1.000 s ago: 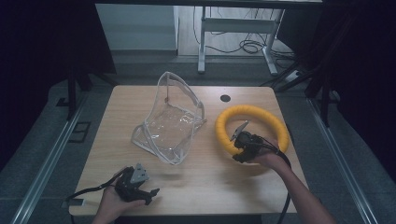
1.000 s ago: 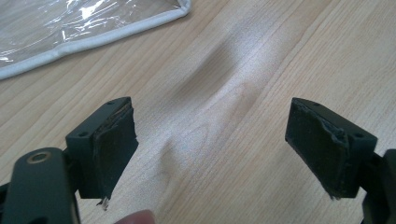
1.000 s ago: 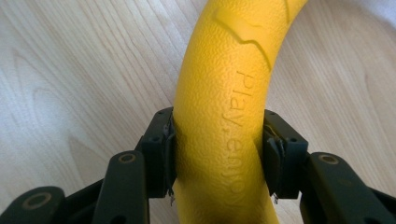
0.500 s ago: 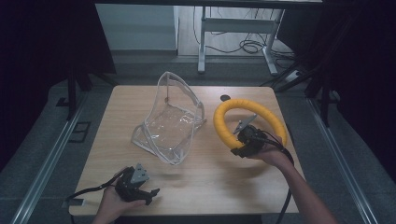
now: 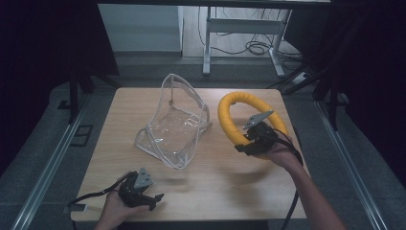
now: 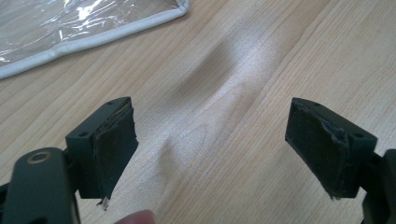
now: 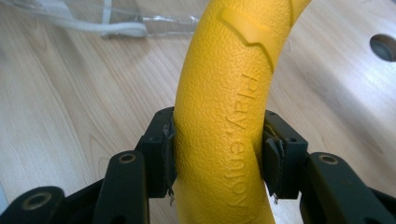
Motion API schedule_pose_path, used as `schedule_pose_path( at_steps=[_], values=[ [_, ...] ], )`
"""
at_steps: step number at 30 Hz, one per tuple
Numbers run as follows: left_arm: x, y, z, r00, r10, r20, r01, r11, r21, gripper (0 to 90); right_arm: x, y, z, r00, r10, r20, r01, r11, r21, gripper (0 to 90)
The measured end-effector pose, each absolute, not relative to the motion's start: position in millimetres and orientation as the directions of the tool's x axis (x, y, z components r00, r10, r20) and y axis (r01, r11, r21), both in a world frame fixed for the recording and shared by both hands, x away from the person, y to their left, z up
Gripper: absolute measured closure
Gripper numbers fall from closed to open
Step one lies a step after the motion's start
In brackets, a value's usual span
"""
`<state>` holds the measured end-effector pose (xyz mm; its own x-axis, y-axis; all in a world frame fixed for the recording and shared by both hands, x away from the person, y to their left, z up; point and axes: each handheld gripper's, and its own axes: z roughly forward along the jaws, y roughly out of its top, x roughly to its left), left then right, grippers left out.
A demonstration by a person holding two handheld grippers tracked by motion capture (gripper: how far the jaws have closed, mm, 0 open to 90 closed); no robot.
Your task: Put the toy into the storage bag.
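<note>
A thick yellow ring (image 5: 230, 111) is lifted off the wooden table (image 5: 215, 172) at the right, tilted up on edge. My right gripper (image 5: 245, 143) is shut on its near side; in the right gripper view both pads squeeze the yellow ring (image 7: 224, 121), which bears raised lettering. A clear plastic pouch (image 5: 174, 122) with white trim stands open at the table's middle. My left gripper (image 5: 155, 199) rests low at the front left, open, with bare wood between its pads (image 6: 114, 144). The clear plastic pouch's trimmed edge (image 6: 93, 37) shows in the upper left of the left gripper view.
A round hole (image 7: 384, 46) is set in the tabletop behind the ring. Beyond the table's far edge stand a metal desk frame (image 5: 239, 28) and loose cables (image 5: 253, 48) on the floor. Dark curtains flank both sides.
My right gripper has risen with the yellow ring, tipping it from lying flat on the table to standing up on edge. The left gripper has stayed still.
</note>
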<state>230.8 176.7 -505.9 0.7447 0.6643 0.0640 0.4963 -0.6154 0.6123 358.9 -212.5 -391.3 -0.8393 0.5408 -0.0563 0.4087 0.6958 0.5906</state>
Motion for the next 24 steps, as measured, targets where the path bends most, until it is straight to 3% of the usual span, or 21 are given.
schedule_pose_path(
  at_steps=[24],
  values=[
    [230.5,177.3,-504.8,0.743,0.665,0.077,0.487,-0.616,0.62,16.6,352.2,-214.6,-360.0,-0.83,0.555,-0.046,0.339,0.57,0.748,52.0]
  ],
)
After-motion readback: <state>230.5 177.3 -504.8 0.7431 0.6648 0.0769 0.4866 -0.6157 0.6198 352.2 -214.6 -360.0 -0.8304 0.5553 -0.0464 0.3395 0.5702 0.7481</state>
